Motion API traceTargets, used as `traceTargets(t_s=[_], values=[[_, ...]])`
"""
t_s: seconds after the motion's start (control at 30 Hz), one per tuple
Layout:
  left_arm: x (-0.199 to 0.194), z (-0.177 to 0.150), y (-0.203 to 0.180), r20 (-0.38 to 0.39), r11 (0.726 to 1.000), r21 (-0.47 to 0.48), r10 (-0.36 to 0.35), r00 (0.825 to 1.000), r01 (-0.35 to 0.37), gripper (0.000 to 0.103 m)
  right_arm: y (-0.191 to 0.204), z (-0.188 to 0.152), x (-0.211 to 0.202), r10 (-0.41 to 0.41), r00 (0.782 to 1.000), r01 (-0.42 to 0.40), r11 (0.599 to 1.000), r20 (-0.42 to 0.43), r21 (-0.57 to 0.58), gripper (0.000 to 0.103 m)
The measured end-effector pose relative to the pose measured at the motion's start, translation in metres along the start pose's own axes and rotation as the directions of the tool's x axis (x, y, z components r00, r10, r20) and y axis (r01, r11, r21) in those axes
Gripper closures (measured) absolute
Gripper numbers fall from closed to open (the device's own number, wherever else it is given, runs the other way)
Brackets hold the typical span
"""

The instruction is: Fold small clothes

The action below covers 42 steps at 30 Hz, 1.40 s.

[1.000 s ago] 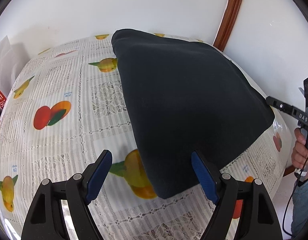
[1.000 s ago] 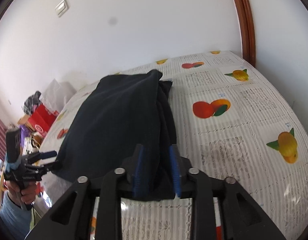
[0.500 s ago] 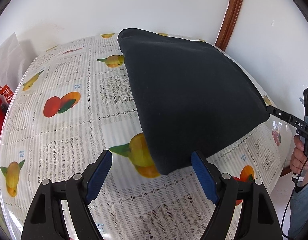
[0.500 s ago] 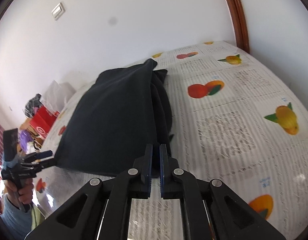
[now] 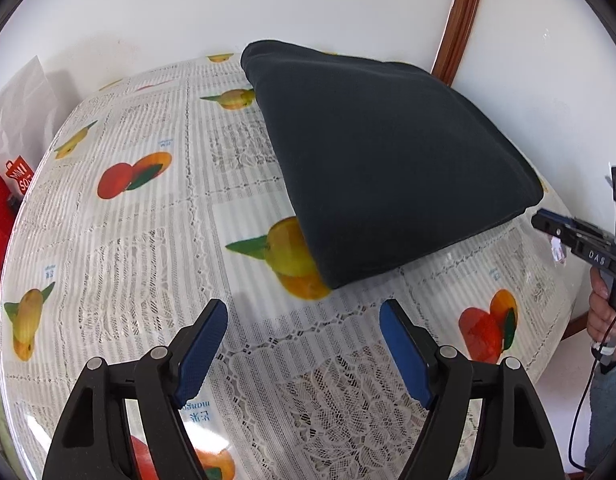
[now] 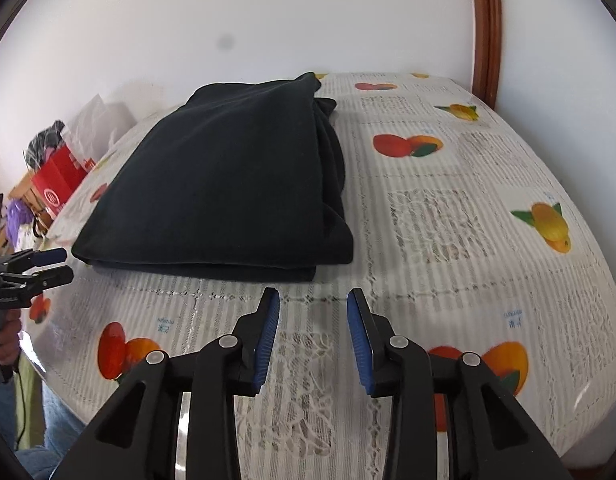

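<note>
A dark folded garment [image 5: 388, 168] lies flat on the table with the fruit-print cloth [image 5: 148, 240]; it also shows in the right wrist view [image 6: 228, 184], with stacked layers along its right edge. My left gripper [image 5: 304, 344] is open and empty, a little short of the garment's near corner. My right gripper [image 6: 313, 332] is open and empty, just in front of the garment's near edge. The right gripper also shows at the right edge of the left wrist view [image 5: 556, 224]; the left gripper also shows at the left edge of the right wrist view [image 6: 56, 266].
A red box [image 6: 58, 184] and bags stand beyond the table's left side. A white wall and a brown wooden frame [image 5: 458, 16] rise behind the table. The table edge [image 6: 568, 420] curves away at the near right.
My right gripper was shut on the garment's near edge; it has let go, opened and pulled back. My left gripper has drawn back from the garment's corner and stayed open.
</note>
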State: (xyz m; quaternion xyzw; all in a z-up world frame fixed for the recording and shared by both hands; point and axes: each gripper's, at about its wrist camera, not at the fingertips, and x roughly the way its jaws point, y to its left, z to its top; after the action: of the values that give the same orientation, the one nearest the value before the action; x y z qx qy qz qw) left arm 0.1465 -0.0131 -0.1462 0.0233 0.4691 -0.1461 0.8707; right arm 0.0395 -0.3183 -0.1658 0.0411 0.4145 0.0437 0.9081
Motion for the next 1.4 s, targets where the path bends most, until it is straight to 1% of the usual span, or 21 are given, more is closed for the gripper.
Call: traceTargets(t_s=[0.1, 0.17, 0.2, 0.23, 0.27, 0.3, 0.37, 0.4, 0.6, 0.67, 0.8, 0.9, 1.07, 1.1, 1.17, 1.23, 1.27, 1.33, 1.4], values=[[0.009, 0.004, -0.006, -0.012, 1.0, 0.009, 0.0, 1.0, 0.0, 0.035, 0.007, 0.008, 0.01, 0.017, 1.0, -0.017, 1.0, 0.009, -0.022, 0.068], [0.014, 0.009, -0.012, -0.004, 1.0, 0.023, 0.004, 1.0, -0.003, 0.037, 0.01, 0.012, 0.021, -0.001, 1.0, 0.001, 0.999, -0.007, -0.041, 0.068], [0.017, 0.012, -0.016, 0.004, 0.999, 0.037, 0.011, 1.0, -0.011, 0.042, 0.013, 0.014, 0.028, -0.014, 1.0, 0.013, 0.999, -0.02, -0.05, 0.068], [0.019, 0.014, -0.02, 0.01, 0.998, 0.052, 0.019, 1.0, -0.02, 0.044, 0.015, 0.016, 0.035, -0.011, 0.999, 0.009, 0.998, -0.033, -0.057, 0.069], [0.022, 0.017, -0.023, 0.019, 0.998, 0.064, 0.025, 1.0, -0.026, 0.051, 0.017, 0.018, 0.038, -0.007, 0.999, 0.004, 0.998, -0.039, -0.063, 0.075], [0.024, 0.019, -0.024, 0.026, 0.997, 0.069, 0.025, 0.999, -0.026, 0.059, 0.019, 0.02, 0.039, -0.01, 0.999, 0.008, 0.998, -0.033, -0.07, 0.077], [0.029, 0.024, -0.024, 0.037, 0.997, 0.072, 0.022, 0.999, -0.025, 0.066, 0.023, 0.023, 0.042, -0.027, 1.0, 0.026, 0.995, -0.006, -0.093, 0.079], [0.031, 0.026, -0.023, 0.037, 0.997, 0.07, 0.024, 0.999, -0.026, 0.066, 0.024, 0.026, 0.045, -0.03, 1.0, 0.03, 0.994, -0.002, -0.101, 0.079], [0.039, 0.041, -0.001, 0.029, 0.999, 0.017, 0.041, 0.999, -0.041, 0.066, 0.029, 0.045, 0.067, -0.003, 1.0, 0.003, 0.998, -0.003, -0.07, 0.079], [0.04, 0.044, 0.009, 0.032, 0.998, 0.003, 0.059, 0.998, -0.059, 0.066, 0.033, 0.053, 0.076, 0.009, 1.0, -0.009, 0.998, -0.002, -0.061, 0.079], [0.041, 0.047, 0.023, 0.045, 0.995, -0.019, 0.103, 0.994, -0.102, 0.066, 0.042, 0.068, 0.091, 0.008, 1.0, -0.008, 0.999, 0.0, -0.046, 0.078], [0.042, 0.046, 0.026, 0.057, 0.992, -0.023, 0.129, 0.99, -0.127, 0.064, 0.043, 0.076, 0.099, 0.019, 1.0, -0.019, 1.0, -0.001, -0.014, 0.078], [0.043, 0.041, 0.019, 0.105, 0.987, -0.021, 0.158, 0.982, -0.156, 0.062, 0.044, 0.077, 0.1, -0.004, 1.0, 0.004, 1.0, 0.001, -0.017, 0.077], [0.043, 0.041, 0.018, 0.105, 0.986, -0.023, 0.164, 0.981, -0.163, 0.061, 0.044, 0.076, 0.1, -0.01, 1.0, 0.01, 1.0, 0.0, -0.021, 0.074], [0.043, 0.04, 0.019, 0.102, 0.985, -0.045, 0.168, 0.981, -0.164, 0.058, 0.047, 0.076, 0.099, -0.03, 1.0, 0.03, 0.999, 0.0, -0.028, 0.071], [0.043, 0.041, 0.02, 0.099, 0.983, -0.048, 0.179, 0.979, -0.175, 0.051, 0.049, 0.076, 0.1, -0.058, 0.998, 0.057, 0.998, -0.001, -0.035, 0.066], [0.042, 0.041, 0.022, 0.095, 0.983, -0.053, 0.181, 0.979, -0.176, 0.047, 0.049, 0.076, 0.1, -0.062, 0.998, 0.062, 0.997, -0.001, -0.036, 0.065], [0.042, 0.042, 0.027, 0.093, 0.984, -0.068, 0.172, 0.981, -0.166, 0.044, 0.047, 0.076, 0.1, -0.059, 0.998, 0.059, 0.998, -0.001, -0.032, 0.064], [0.042, 0.041, 0.028, 0.091, 0.983, -0.071, 0.178, 0.98, -0.172, 0.041, 0.046, 0.076, 0.1, -0.064, 0.998, 0.064, 0.998, 0.0, -0.024, 0.062]])
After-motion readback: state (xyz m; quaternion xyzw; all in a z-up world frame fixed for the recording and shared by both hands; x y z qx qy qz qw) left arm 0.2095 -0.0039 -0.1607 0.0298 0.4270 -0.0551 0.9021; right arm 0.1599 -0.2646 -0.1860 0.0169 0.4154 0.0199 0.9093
